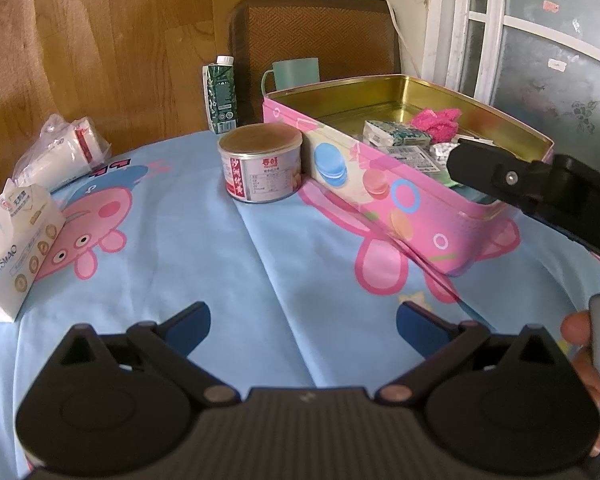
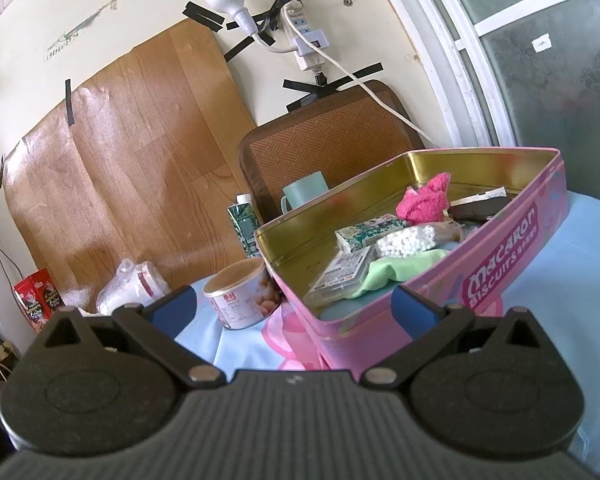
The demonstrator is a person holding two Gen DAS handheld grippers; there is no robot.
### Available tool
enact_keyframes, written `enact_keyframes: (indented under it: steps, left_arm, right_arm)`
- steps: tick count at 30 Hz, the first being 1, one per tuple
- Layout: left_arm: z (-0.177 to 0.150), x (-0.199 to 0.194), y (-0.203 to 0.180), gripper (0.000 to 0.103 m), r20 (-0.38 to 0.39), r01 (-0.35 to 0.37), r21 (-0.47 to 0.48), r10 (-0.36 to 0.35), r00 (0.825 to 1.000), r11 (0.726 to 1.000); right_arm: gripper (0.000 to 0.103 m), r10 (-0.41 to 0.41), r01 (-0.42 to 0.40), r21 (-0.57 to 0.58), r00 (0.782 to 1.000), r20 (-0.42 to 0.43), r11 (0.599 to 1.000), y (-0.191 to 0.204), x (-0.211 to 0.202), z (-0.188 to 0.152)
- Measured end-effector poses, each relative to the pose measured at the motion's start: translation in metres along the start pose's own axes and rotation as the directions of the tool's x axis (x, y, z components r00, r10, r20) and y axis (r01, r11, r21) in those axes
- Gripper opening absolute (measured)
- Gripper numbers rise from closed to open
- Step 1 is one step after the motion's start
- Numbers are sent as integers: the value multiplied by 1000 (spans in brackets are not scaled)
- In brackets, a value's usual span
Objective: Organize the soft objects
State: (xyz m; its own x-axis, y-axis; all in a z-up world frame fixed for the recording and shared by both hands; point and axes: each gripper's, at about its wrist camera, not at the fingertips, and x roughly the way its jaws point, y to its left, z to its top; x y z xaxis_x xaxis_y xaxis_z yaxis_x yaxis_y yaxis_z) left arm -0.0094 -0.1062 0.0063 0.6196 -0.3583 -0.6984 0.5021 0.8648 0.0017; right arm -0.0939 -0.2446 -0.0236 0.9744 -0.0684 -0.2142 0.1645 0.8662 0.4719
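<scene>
A pink macaron biscuit tin (image 1: 384, 192) (image 2: 500, 276) stands open on the blue cartoon tablecloth. Inside lie a pink fluffy cloth (image 2: 424, 200) (image 1: 440, 120), a green cloth (image 2: 400, 266), a bag of white balls (image 2: 410, 240), a tissue pack (image 2: 366, 232) and a flat packet (image 2: 342, 276). My left gripper (image 1: 303, 324) is open and empty, low over the cloth in front of the tin. My right gripper (image 2: 294, 304) is open and empty, just before the tin's near corner; its body shows in the left wrist view (image 1: 540, 188) over the tin's right end.
A food can (image 1: 260, 162) (image 2: 242, 294) stands left of the tin. A tissue pack (image 1: 18, 252) and a plastic bag (image 1: 60, 156) lie at the left edge. A green carton (image 1: 221, 94) and a teal mug (image 1: 296, 72) stand behind, before a brown chair back (image 1: 316, 36).
</scene>
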Motion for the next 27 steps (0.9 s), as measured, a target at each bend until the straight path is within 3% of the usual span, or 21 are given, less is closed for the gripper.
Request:
enact_keyframes:
  steps: [27]
  left_arm:
    - [0,-2,-4,103,-8,9,13,-9,1000,1000]
  right_arm:
    - [103,-11,11,6,1000,11,1000,2,-5,1]
